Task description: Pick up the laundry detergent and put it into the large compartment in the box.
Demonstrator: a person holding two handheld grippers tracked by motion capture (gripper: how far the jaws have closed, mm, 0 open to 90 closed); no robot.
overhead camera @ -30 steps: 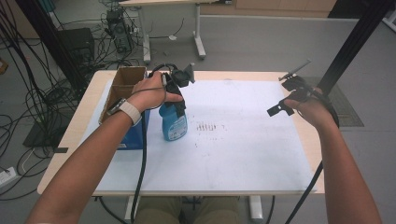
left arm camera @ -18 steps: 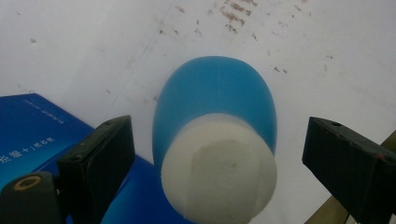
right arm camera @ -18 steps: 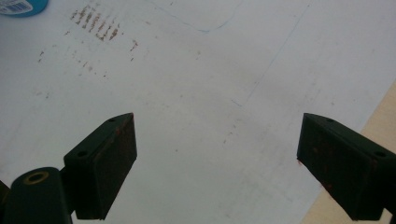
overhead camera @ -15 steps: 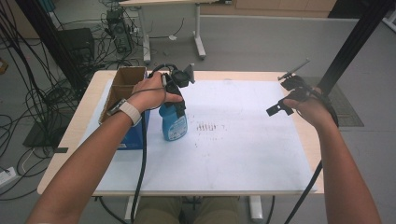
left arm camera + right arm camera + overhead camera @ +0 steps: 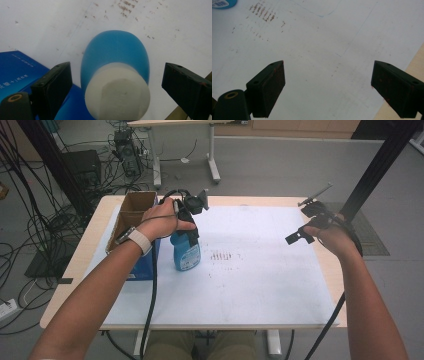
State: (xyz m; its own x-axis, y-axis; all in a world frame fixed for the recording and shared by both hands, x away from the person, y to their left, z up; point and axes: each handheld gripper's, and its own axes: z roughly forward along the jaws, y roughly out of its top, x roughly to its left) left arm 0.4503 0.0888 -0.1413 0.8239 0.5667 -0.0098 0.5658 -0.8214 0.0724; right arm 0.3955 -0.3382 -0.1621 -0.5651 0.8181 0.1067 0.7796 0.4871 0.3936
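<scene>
Landmark: the blue bottle (image 5: 185, 251) stands upright on the white sheet (image 5: 250, 285) that covers the counter (image 5: 90, 245); every place below is told from it.
Bottle: blue body with a white cap (image 5: 117, 91) on top and a label on its front; in the left gripper view (image 5: 117, 47) it is seen from straight above, cap nearest the camera.
Left gripper (image 5: 192, 220): held directly over the bottle's top, pointing down at it, with its cable trailing back along the forearm.
Left jaws: apart, one on each side of the cap with white sheet showing in both gaps; neither pad touches the bottle.
Left hand (image 5: 162, 220): wrapped round the gripper body, just above and to the left of the bottle; a watch sits on the wrist.
Blue box (image 5: 145, 265): just beside the bottle on its left; whether the two touch I cannot tell.
Cardboard box (image 5: 131, 212): open-topped, behind the blue box, left of the bottle.
Brown marks (image 5: 222, 255): a patch of short streaks on the sheet, near the bottle on its right.
Right gripper (image 5: 305, 227): well apart from the bottle, far to its right, held above the sheet's edge.
Right jaws: wide apart with nothing between them; the right gripper view looks down past them onto bare sheet (image 5: 324, 75).
</scene>
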